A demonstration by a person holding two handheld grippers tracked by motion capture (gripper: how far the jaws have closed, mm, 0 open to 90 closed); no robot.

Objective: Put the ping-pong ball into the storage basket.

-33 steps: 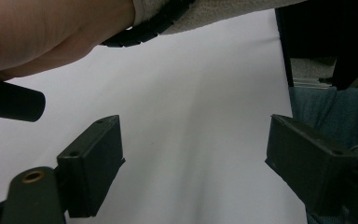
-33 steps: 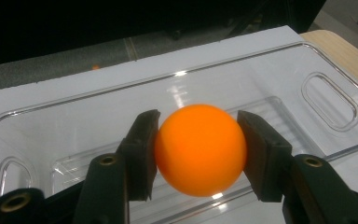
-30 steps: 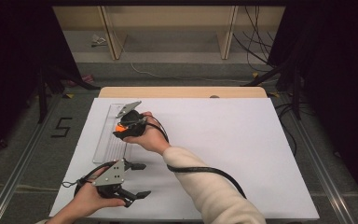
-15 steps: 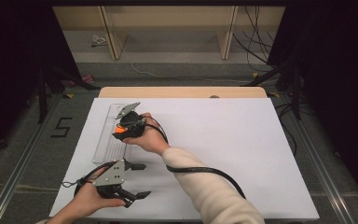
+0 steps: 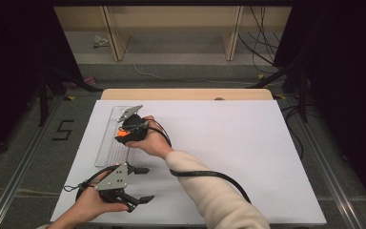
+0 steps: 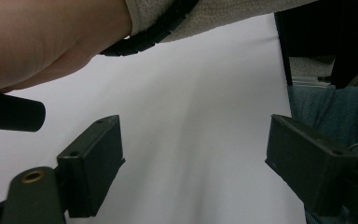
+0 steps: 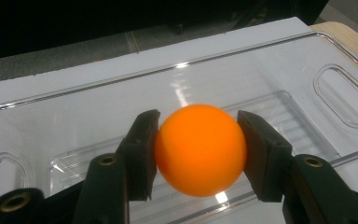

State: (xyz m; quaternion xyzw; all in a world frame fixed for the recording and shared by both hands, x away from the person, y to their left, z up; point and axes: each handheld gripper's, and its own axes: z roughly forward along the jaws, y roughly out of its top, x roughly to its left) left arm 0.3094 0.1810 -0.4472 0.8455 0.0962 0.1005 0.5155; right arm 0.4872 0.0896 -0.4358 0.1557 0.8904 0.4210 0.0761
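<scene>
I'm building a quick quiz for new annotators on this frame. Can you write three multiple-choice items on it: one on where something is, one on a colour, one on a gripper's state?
1. Where is the ball?
A. Lying on the white board
B. Between the right gripper's jaws, over the clear tray
C. In the left gripper

2. What colour is the ball?
A. Orange
B. Green
C. White

3. How is the left gripper set?
A. Shut on the ball
B. Shut on the tray's rim
C. Open, holding nothing

Answers: 1 B, the right gripper view shows both jaws against the ball's sides with the tray behind. 2 A, it is plain orange in that view. 3 C, the left gripper view shows its jaws wide apart over the bare white board.
</scene>
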